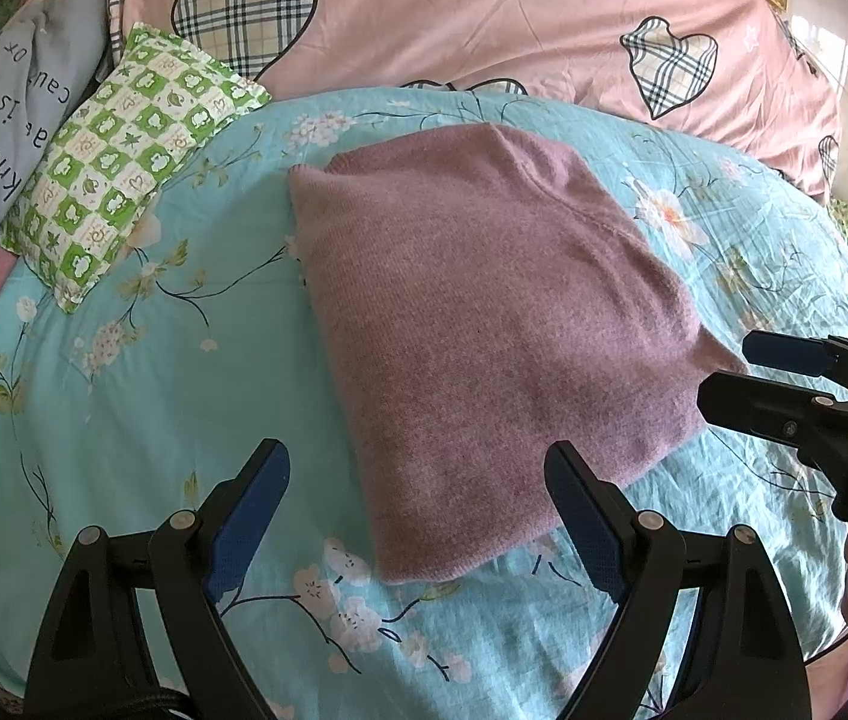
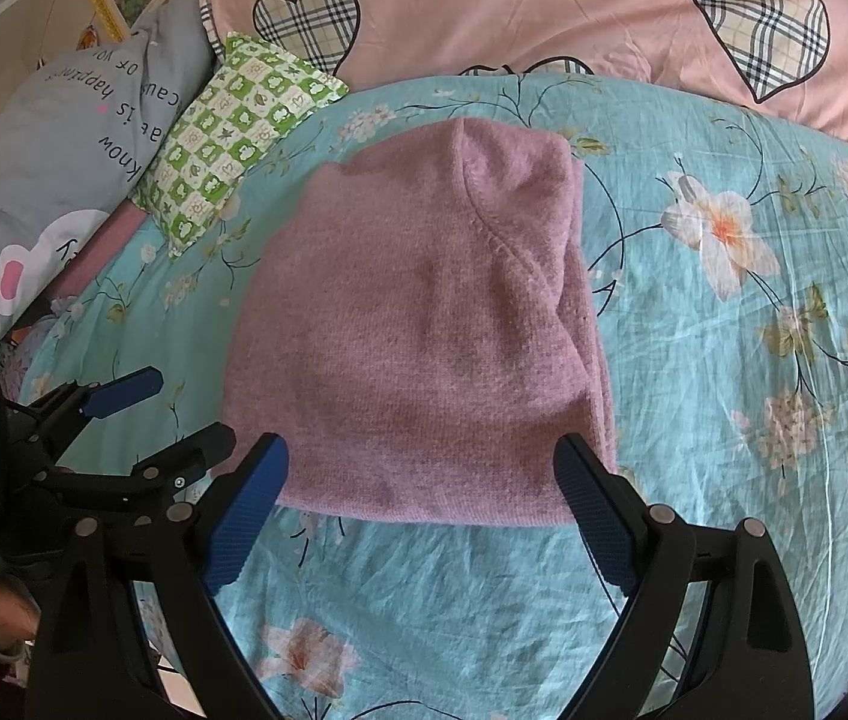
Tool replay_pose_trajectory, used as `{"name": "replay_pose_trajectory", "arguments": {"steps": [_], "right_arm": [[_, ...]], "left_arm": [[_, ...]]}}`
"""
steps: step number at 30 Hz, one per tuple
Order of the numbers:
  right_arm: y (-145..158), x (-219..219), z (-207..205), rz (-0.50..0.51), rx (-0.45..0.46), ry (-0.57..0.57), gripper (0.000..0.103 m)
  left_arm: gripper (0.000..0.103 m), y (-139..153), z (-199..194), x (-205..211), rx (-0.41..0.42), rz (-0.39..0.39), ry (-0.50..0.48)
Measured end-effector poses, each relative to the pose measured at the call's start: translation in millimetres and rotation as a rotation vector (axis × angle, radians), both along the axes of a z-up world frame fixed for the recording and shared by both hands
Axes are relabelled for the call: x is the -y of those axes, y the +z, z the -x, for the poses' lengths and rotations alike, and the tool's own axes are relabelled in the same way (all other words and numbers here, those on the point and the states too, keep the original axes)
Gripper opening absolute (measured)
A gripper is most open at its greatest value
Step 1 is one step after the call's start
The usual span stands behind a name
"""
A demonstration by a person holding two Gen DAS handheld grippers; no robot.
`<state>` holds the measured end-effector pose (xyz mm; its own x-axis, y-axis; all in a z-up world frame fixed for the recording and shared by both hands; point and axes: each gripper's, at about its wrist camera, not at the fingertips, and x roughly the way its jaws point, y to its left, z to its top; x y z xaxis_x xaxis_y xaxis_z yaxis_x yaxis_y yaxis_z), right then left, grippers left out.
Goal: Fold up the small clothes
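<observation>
Left wrist view shows the folded mauve knit sweater (image 1: 484, 324) lying flat on the floral turquoise bedsheet (image 1: 123, 420), centre of frame. Left hand-held gripper (image 1: 417, 516) hangs above its near corner, jaws wide apart and empty. At 3 o'clock the right hand-held gripper (image 1: 730, 372) is likewise spread, holding nothing. Green checked pillow (image 1: 117, 168) sits at 10 o'clock

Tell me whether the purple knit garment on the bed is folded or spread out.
Folded. The purple knit garment lies as a compact block on the blue floral sheet, with no sleeves sticking out and layered edges showing along its right side.
</observation>
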<state>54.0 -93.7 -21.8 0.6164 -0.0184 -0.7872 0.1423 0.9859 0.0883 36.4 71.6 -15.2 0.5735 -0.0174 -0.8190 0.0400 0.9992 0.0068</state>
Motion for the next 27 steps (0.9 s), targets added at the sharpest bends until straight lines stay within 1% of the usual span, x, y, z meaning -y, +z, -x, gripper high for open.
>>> {"name": "replay_pose_trajectory", "arguments": {"steps": [16, 27], "right_arm": [[2.8, 1.1, 1.4, -0.006, 0.007, -0.008, 0.090], [3.3, -1.1, 3.7, -0.006, 0.013, -0.018, 0.090]], "left_arm": [[0.088, 1.3, -0.9, -2.4, 0.002, -0.001, 0.007], [0.088, -0.2, -5.0, -3.9, -0.013, 0.006, 0.022]]}}
